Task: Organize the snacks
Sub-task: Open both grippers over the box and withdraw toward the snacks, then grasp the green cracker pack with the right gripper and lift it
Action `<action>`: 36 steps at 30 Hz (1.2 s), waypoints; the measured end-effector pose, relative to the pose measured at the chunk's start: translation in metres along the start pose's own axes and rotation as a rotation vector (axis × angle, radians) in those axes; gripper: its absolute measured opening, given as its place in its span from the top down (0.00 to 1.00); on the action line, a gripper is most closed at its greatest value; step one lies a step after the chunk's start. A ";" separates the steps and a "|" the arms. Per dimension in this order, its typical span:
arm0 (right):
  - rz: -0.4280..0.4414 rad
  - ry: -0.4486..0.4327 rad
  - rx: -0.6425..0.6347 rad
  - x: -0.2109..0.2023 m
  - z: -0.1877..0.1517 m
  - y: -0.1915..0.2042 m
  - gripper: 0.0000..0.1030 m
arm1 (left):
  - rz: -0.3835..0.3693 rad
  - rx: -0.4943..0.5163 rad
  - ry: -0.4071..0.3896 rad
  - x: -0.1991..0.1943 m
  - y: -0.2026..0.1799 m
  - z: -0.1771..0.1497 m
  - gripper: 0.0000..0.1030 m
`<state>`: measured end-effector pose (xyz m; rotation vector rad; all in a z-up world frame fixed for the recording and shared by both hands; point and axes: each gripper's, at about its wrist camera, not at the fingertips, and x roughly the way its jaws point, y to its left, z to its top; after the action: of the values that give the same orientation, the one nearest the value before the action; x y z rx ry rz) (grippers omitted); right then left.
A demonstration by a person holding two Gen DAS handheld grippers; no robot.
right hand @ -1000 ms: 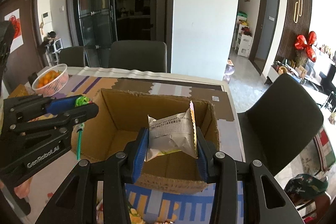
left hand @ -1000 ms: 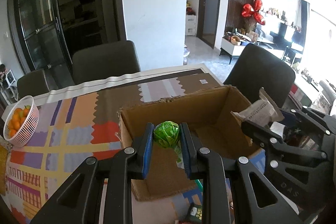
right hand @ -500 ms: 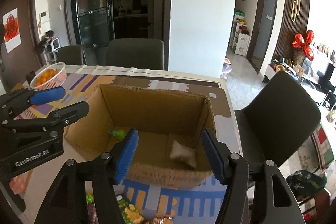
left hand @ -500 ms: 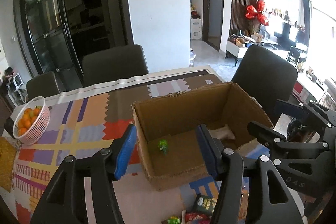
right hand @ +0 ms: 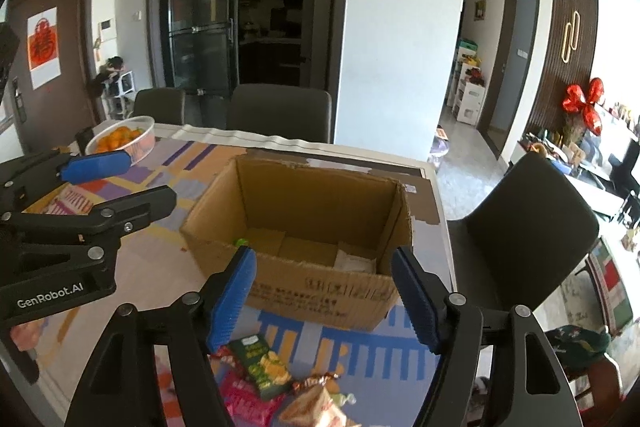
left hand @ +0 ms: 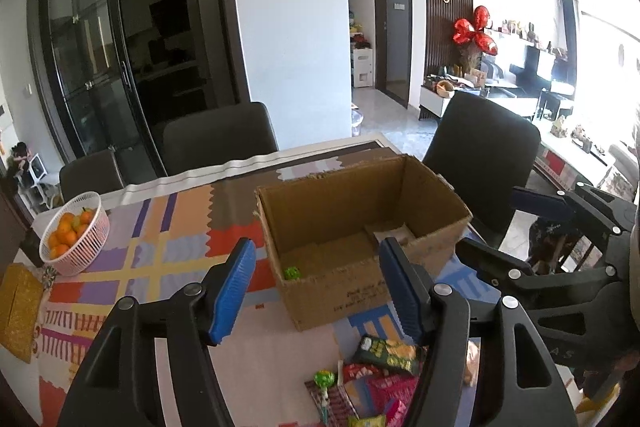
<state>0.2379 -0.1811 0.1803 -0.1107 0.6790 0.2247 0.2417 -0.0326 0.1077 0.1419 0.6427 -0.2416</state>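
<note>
Box [right hand: 304,227] already holds two snacks; both tools spread, empty: left tool [left hand: 316,291], right tool [right hand: 322,297]. Risk: snack pile [right hand: 276,379] crowded, easy to pinch two packets together.

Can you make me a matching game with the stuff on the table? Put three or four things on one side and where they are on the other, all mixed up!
Things:
1. green lollipop
2. oranges
3. silver packet
4. dark green snack pack

Places:
A. in the white basket
B. on the table, in front of the cardboard box
C. inside the box, at its left end
D. inside the box, at its right end

Pairs: 1-C, 2-A, 3-D, 4-B

Both tools, the left one and the right one, are open and empty.
</note>
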 end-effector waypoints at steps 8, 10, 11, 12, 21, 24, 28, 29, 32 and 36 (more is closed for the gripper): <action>0.009 0.046 -0.011 -0.007 -0.009 0.007 0.31 | -0.004 0.009 0.033 -0.010 0.001 -0.022 0.38; 0.026 0.063 -0.013 -0.005 -0.015 0.010 0.31 | -0.003 0.017 0.044 -0.011 0.001 -0.030 0.38; 0.033 0.067 -0.015 -0.005 -0.017 0.012 0.31 | -0.004 0.019 0.049 -0.011 0.001 -0.033 0.38; 0.040 0.072 -0.019 -0.005 -0.020 0.015 0.31 | -0.006 0.020 0.056 -0.010 0.001 -0.037 0.38; 0.069 0.137 -0.048 0.011 -0.047 0.031 0.31 | -0.011 0.035 0.129 0.004 0.007 -0.069 0.38; 0.080 0.163 -0.044 0.021 -0.057 0.032 0.31 | -0.020 0.044 0.155 0.013 0.007 -0.081 0.38; 0.091 0.204 -0.049 0.034 -0.071 0.036 0.31 | -0.035 0.053 0.182 0.024 0.006 -0.096 0.38; 0.096 0.214 -0.053 0.038 -0.075 0.037 0.31 | -0.042 0.056 0.188 0.027 0.005 -0.099 0.38; 0.109 0.238 -0.063 0.047 -0.086 0.041 0.31 | -0.059 0.068 0.205 0.036 0.002 -0.112 0.38; 0.128 0.269 -0.073 0.058 -0.097 0.043 0.31 | -0.084 0.067 0.233 0.047 0.000 -0.123 0.38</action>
<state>0.2115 -0.1461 0.0674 -0.1692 0.9468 0.3622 0.2076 -0.0160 -0.0181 0.2094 0.8735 -0.3304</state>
